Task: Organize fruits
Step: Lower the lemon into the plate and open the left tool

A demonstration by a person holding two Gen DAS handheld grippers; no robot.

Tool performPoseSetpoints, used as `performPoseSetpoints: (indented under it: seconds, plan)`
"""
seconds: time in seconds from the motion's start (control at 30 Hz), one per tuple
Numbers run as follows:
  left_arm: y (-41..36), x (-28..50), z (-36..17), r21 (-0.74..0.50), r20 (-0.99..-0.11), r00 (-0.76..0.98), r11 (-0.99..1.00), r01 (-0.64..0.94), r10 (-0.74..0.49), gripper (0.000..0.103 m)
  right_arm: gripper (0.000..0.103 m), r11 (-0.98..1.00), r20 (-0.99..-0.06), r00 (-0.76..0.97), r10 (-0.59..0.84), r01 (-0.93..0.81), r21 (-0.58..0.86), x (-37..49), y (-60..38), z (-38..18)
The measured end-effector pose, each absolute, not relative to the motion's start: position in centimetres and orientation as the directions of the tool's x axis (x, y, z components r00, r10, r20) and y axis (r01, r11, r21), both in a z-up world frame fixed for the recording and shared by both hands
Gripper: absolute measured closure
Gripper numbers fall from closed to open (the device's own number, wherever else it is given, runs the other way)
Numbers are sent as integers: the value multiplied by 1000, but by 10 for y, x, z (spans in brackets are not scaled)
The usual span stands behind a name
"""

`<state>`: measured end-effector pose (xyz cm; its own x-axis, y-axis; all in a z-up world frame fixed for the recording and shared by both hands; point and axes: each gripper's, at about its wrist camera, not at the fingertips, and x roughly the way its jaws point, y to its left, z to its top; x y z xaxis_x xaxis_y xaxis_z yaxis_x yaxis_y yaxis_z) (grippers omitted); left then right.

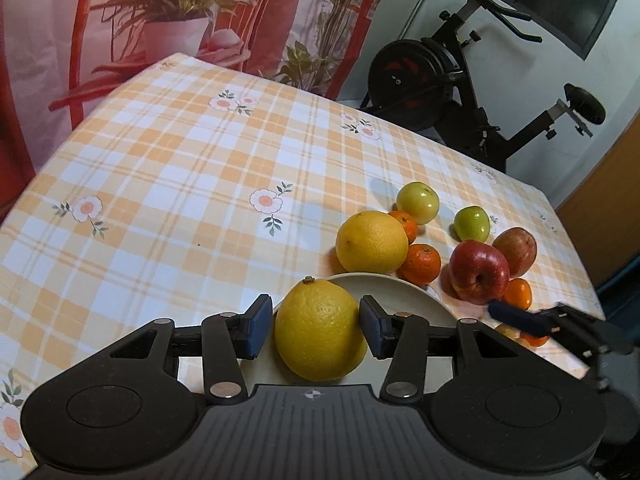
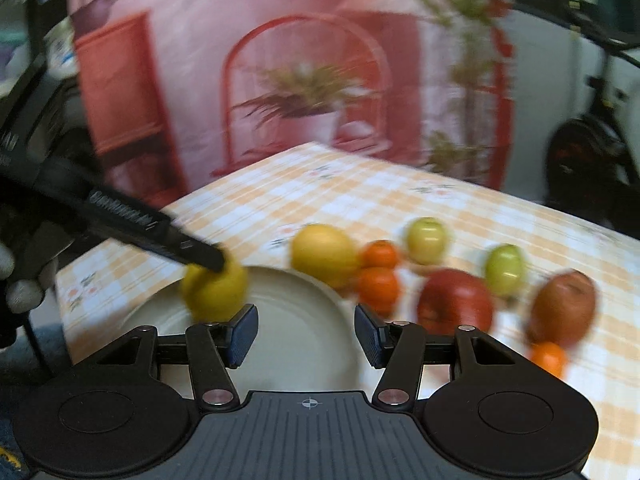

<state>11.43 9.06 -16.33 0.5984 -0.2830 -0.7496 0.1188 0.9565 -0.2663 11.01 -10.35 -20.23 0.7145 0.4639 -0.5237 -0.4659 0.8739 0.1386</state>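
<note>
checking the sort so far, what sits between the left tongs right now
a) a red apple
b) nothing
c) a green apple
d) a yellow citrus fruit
d, the left tongs have a blue pad on each side of the yellow citrus fruit over the pale plate, while the red apple and the green apple lie on the tablecloth.

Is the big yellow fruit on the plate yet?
Yes, it seems so. The yellow fruit sits over the plate, between the left tool's pads.

Black hand-held gripper (image 1: 316,328), blue ribbed pads (image 1: 256,326).
</note>
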Motion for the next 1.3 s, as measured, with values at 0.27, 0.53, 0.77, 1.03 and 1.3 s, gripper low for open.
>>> performPoseSetpoints:
  seconds: [0.27,0.53,0.77,1.03,1.3]
  plan:
    - [79,109,-156,-194,-750,628,977,90,-207,53,53,930,-488,793,365,-333,154,99,-163,-208]
    - [61,100,-139,-149,-711,682,984,93,-172,53,53,953,-476,825,304,-266,147,82,-197,-219]
    - [31,92,-132,-111,-682,710,984,142,-179,53,53,957,-481,827,291,-246,156,72,-208,-227]
    - [-1,80,-131,-97,-649,731,975,198,-213,53,53,947,-481,815,322,-280,159,67,-200,-230]
    - [-20,59,-141,-60,-627,746,969,239,-223,53,56,946,-482,814,325,-274,175,65,-203,-235]
